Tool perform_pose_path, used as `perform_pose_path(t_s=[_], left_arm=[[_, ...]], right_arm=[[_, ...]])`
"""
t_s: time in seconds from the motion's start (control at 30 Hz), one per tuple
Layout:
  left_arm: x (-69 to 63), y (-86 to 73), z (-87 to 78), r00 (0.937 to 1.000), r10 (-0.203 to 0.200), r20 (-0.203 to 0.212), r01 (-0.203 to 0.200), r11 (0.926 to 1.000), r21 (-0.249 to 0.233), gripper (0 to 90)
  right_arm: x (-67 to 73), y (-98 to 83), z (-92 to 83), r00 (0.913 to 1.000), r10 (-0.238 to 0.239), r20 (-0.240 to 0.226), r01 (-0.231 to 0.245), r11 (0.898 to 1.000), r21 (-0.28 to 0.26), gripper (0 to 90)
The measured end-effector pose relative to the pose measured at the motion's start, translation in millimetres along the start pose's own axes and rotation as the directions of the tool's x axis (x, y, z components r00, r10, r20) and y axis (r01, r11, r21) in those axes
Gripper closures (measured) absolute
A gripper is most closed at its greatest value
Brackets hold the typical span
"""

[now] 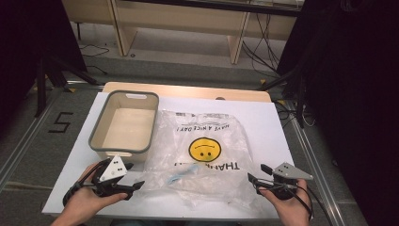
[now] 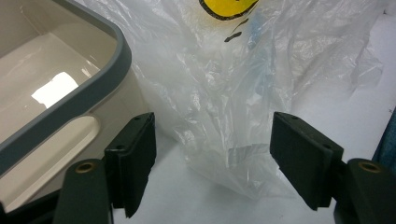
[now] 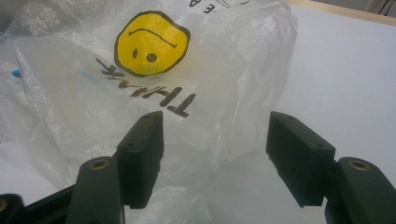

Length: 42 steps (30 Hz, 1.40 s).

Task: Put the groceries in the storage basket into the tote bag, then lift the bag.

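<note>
Flat on the white counter (image 1: pixel 70 160) lies a crinkled, translucent plastic bag (image 1: pixel 207 155) printed with a round yellow smiley face (image 1: pixel 205 149) and black lettering. Just beside its left edge stands a rectangular beige tub (image 1: pixel 124 122) with a smooth grey rim and rounded corners. Both the left gripper (image 1: pixel 134 176) and right gripper (image 1: pixel 256 173) hold their black jaws apart at the bag's near corners, clamping nothing.

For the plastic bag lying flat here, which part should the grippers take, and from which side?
Probably the crumpled near edge of the plastic bag, approached from the person's side. That edge bunches up off the table, while the printed middle lies flatter. The left gripper and right gripper, both open, already flank its near corners.
</note>
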<state>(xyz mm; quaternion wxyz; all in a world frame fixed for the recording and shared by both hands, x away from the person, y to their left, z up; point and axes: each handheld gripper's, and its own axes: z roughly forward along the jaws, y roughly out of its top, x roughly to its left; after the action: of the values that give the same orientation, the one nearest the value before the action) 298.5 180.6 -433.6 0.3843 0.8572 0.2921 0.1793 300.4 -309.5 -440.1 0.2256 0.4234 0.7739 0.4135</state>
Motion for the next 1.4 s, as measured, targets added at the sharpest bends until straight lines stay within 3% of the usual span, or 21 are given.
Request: perform_pose_path(t_s=[0.63, 1.0, 1.23, 1.4], left_arm=[[-5.6, -3.7, 3.8, 0.9993, 0.013, 0.036, -0.014, 0.9995, 0.029, 29.8], [-8.4, -6.7, 8.6, 0.9997, 0.009, 0.024, -0.011, 0.9981, 0.061, 30.2], [-14.8, -7.1, 18.6, 0.9980, 0.031, 0.055, -0.037, 0.9927, 0.115, 29.7], [-19.6, -9.4, 27.3, 0.9959, 0.043, 0.079, -0.055, 0.9856, 0.160, 29.3]], right_arm=[[3.9, 1.2, -0.1, 0.9983, -0.026, -0.052, 0.026, 1.000, 0.003, 37.5], [3.9, -1.2, -3.2, 0.9968, -0.033, -0.073, 0.034, 0.999, 0.002, 36.9], [7.0, 1.9, -8.5, 0.9916, -0.054, -0.118, 0.051, 0.998, -0.030, 34.5], [9.8, 1.9, -13.3, 0.9829, -0.075, -0.168, 0.069, 0.997, -0.044, 31.0]])
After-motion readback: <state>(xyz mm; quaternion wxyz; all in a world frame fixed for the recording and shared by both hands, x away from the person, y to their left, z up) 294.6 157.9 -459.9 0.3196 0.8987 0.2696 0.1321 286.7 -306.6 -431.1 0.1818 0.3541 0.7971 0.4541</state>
